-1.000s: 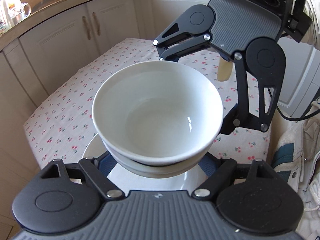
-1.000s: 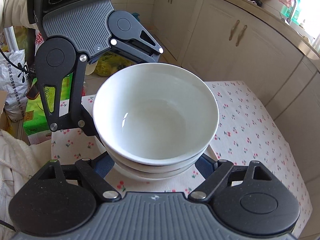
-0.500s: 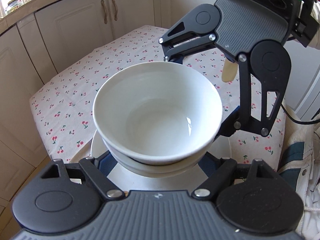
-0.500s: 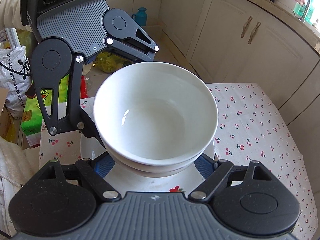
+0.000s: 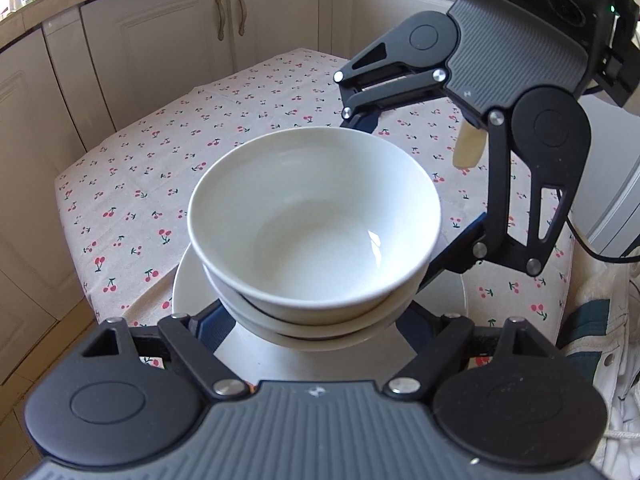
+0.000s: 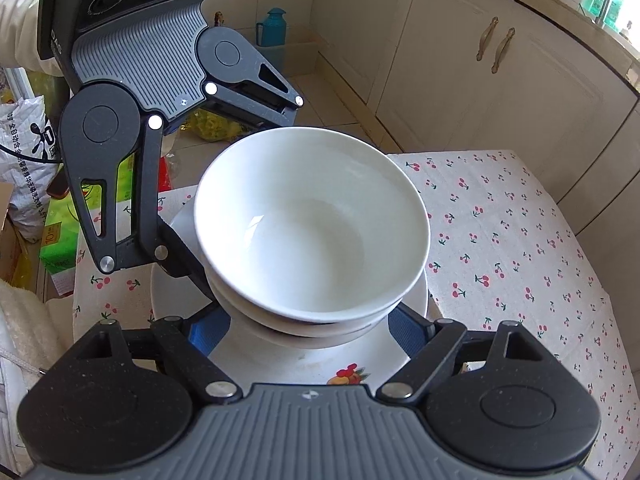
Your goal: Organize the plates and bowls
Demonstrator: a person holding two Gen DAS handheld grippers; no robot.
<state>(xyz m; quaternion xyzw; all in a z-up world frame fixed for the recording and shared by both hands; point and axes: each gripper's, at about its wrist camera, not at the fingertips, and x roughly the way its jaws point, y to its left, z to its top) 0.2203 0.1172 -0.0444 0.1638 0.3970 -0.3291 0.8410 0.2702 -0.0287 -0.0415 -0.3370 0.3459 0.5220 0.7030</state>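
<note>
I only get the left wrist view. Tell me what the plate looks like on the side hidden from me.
Observer: In the right wrist view, the plate under the stacked bowls carries a red and yellow fruit print on the side nearest the right gripper.
Operator: Now report what lies past the table edge on that side.
Observer: A green box sits below the edge of the cherry tablecloth, beside a white printed sack.
Operator: Give me anything farther back.
Observer: A teal jug stands on the floor near the tiled wall.
</note>
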